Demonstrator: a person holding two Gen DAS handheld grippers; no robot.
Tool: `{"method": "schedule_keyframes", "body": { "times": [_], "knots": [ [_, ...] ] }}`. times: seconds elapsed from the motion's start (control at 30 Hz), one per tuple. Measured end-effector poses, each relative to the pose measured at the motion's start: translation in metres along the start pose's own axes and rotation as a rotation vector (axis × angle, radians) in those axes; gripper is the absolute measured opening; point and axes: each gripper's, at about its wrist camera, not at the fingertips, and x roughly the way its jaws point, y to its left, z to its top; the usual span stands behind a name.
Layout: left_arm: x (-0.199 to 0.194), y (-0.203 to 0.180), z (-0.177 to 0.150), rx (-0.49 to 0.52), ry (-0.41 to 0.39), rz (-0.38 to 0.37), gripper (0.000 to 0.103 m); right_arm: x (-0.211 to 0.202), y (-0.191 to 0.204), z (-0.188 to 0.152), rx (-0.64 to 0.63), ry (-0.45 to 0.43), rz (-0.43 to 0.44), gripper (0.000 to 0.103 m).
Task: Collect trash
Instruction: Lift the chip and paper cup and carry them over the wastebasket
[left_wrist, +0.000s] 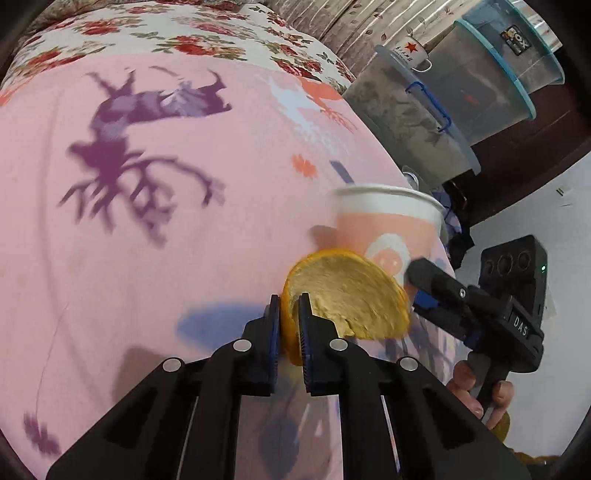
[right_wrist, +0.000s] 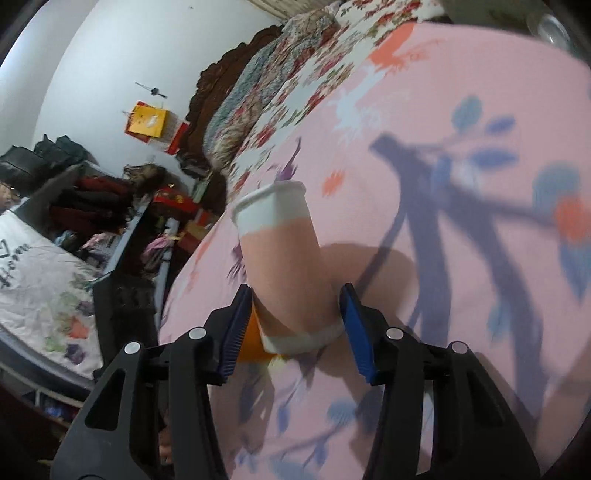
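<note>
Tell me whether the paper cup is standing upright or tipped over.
Upright: the paper cup stands on the pink sheet with its open rim on top.

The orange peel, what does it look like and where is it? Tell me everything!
The orange peel is one big curved piece, bright orange outside and pale, fuzzy yellow-white inside, like an empty half shell. It stands on edge with its hollow side facing the left wrist camera. The left gripper is shut on its rim, one pad on each side. It sits on the pink bedsheet, right in front of the paper cup, partly hiding the cup's bottom.
</note>
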Motion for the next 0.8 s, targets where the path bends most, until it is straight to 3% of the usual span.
{"method": "schedule_keyframes", "body": {
  "times": [0.2, 0.27, 0.3, 0.4, 0.6, 0.8],
  "knots": [
    [-0.032, 0.009, -0.030, -0.041, -0.039, -0.013, 0.009, 0.004, 0.001, -0.025, 0.026, 0.059, 0.040, 0.051],
    [-0.039, 0.011, -0.034, -0.048, -0.047, -0.009, 0.009, 0.007, -0.001, -0.029, 0.045, 0.056, 0.060, 0.043],
    [-0.042, 0.012, -0.035, -0.050, -0.050, -0.007, 0.009, 0.004, 0.000, -0.030, 0.042, 0.035, 0.061, 0.036],
    [-0.047, 0.014, -0.037, -0.065, -0.054, -0.015, 0.009, -0.006, 0.003, -0.030, 0.024, -0.013, 0.042, 0.032],
    [-0.047, -0.005, -0.026, -0.037, -0.055, -0.042, 0.009, -0.039, -0.002, -0.025, -0.005, -0.123, -0.013, 0.032],
    [-0.017, -0.047, 0.011, 0.012, -0.016, -0.096, 0.009, -0.081, -0.038, -0.012, 0.014, -0.207, -0.122, 0.032]
  ]
}}
